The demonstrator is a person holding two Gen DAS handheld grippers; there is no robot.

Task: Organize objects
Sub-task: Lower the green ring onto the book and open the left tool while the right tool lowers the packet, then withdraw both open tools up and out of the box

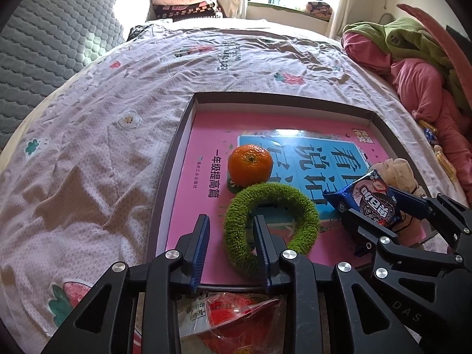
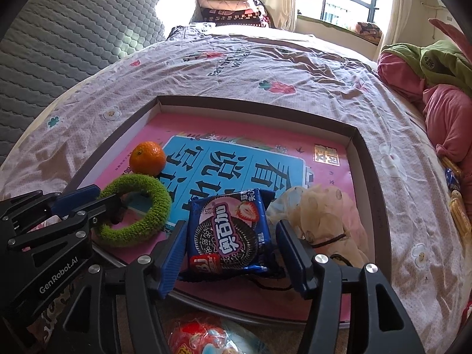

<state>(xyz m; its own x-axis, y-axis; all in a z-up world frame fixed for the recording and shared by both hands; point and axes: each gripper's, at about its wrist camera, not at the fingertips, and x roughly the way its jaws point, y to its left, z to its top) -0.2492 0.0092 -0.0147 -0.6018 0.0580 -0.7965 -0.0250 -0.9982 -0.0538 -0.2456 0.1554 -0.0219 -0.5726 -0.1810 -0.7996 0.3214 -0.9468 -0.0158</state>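
Observation:
A shallow box tray [image 1: 183, 124] [image 2: 365, 153] with a pink book cover as its floor lies on the bed. In it are an orange mandarin [image 1: 250, 164] [image 2: 147, 158], a green fuzzy ring [image 1: 301, 206] [image 2: 147, 203] and a cream plush toy [image 2: 321, 215]. My left gripper [image 1: 233, 236] is open, with one finger through the ring's hole and the other outside the ring. My right gripper [image 2: 230, 236] [image 1: 392, 206] is shut on a blue Oreo cookie packet [image 2: 228, 230] [image 1: 368, 194], held just above the tray's near edge.
A red snack bag [image 1: 233, 315] [image 2: 203, 336] lies on the bed below the grippers. A pink and green bedding pile [image 1: 413, 67] and small wrapped snacks [image 2: 457, 206] sit at the right. A grey quilted headboard [image 1: 59, 29] is at the left.

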